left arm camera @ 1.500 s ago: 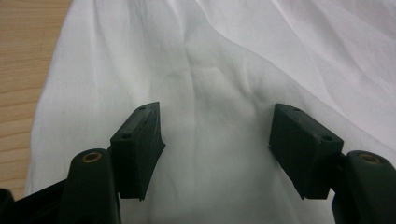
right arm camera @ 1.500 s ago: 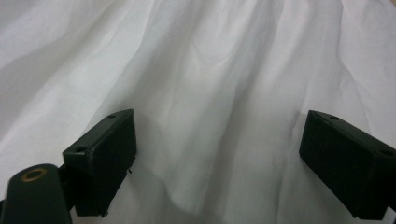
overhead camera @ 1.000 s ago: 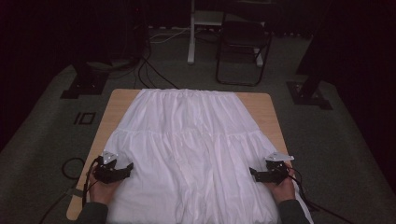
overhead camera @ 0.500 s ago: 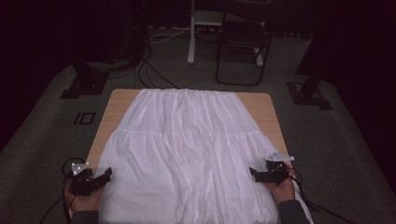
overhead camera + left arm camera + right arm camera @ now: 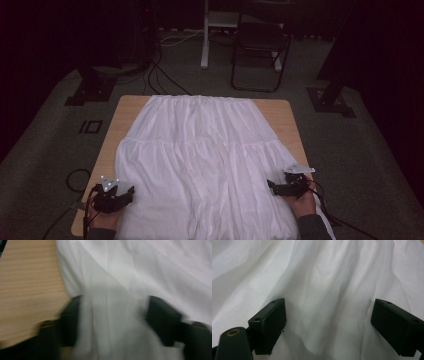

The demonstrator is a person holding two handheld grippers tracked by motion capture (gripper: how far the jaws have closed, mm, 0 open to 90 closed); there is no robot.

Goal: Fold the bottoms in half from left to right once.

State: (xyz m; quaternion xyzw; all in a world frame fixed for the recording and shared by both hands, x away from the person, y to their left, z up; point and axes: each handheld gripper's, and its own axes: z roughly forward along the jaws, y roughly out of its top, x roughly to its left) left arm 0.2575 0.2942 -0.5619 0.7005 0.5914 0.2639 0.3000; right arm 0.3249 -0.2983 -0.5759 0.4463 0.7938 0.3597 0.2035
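Left tool: at the skirt's near left edge, jaws wide apart with a fold of cloth lying between them; view blurred.
Skirt: white, spread flat over the table, waistband at the far end.
Right tool: at the skirt's near right edge, jaws wide, gripping nothing.

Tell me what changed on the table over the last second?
The left gripper slid out to the table's left edge, then came back to the cloth's near left edge; its jaws are open with cloth between them. The right gripper stayed at the right edge, jaws open. The cloth lies spread as before.
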